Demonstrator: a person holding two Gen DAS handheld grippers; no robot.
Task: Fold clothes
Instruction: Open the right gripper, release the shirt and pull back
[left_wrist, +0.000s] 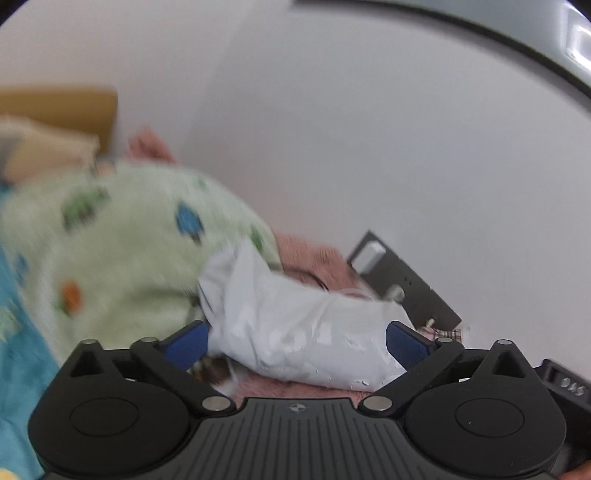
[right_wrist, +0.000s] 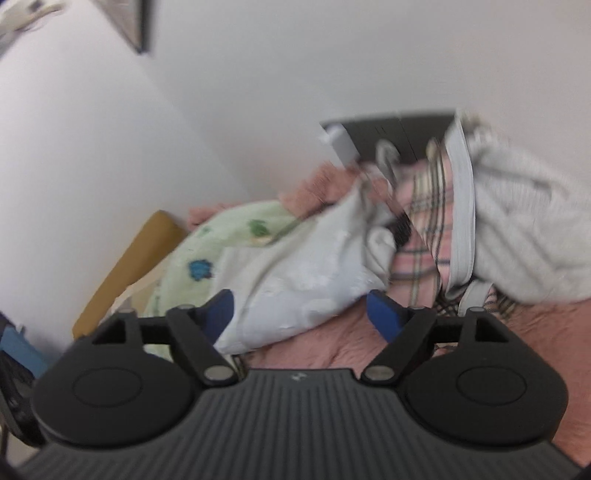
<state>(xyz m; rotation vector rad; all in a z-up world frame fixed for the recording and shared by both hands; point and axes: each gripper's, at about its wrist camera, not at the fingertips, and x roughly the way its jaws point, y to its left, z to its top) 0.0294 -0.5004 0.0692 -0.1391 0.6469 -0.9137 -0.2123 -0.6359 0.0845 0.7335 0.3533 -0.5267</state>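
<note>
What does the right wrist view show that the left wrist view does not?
Only right wrist: a grey-white knit garment lying over most of a pink plaid cloth. Only left wrist: a turquoise cloth at the left edge. Both: the pale white garment ahead of open jaws, the green patterned blanket and the pink bedding.

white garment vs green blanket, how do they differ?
The white garment is plain; the green blanket carries blue, green and orange prints. The garment lies bunched up nearest both grippers; the blanket spreads wider behind it, and the garment overlaps its edge. Both rest on the pink bedding.
</note>
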